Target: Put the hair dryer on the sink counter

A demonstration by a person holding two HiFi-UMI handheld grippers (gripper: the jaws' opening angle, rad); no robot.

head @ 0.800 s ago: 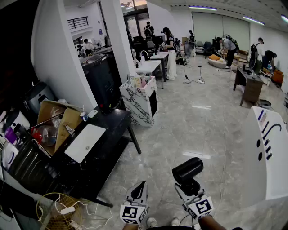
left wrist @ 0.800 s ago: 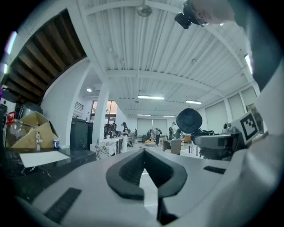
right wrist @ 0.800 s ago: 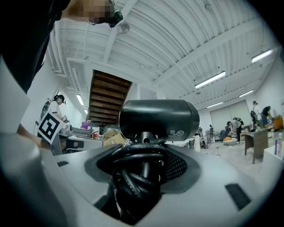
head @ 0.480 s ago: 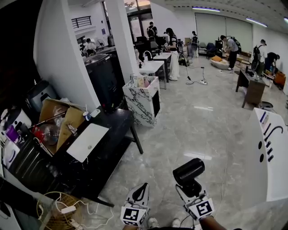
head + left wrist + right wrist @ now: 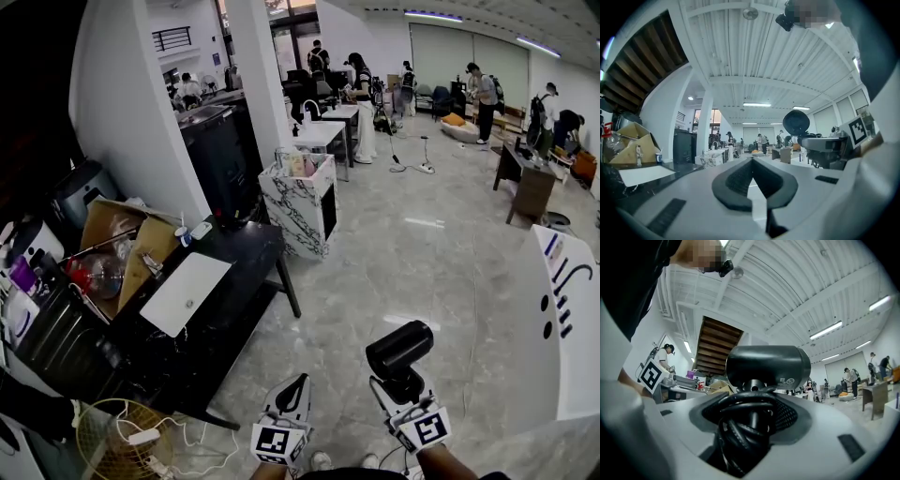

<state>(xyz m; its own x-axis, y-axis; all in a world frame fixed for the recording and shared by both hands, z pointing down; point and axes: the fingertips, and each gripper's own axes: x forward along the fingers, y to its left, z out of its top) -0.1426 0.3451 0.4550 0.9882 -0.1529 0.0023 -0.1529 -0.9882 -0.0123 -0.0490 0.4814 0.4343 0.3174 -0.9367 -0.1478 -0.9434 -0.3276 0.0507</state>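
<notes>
The dryer [image 5: 398,349] is off any surface, carried upright in the air above the floor [image 5: 422,262], with its black barrel lying crosswise over the right hand-held gripper [image 5: 401,386]. That gripper is clamped on the handle just under the barrel. In the right gripper view its jaws stand fairly wide because the cord [image 5: 743,427] is coiled round the handle and sits between the pads along with it. The left hand-held gripper [image 5: 296,386] is closed on nothing, its pads [image 5: 740,180] meeting with no gap. A white tabletop [image 5: 323,136] with a faucet [image 5: 302,120] stands well ahead past the pillar and is probably the goal. A black tabletop [image 5: 230,281] lies nearer on the left. The dryer looks like a stiff, smooth plastic shell, fairly light but top-heavy, since the barrel rides above the grip. The cord loops are soft and springy, so the hold may creep or twist on them. The handle close under the barrel seems the best place to grip, and setting the dryer down on its side would likely keep it from tipping.
</notes>
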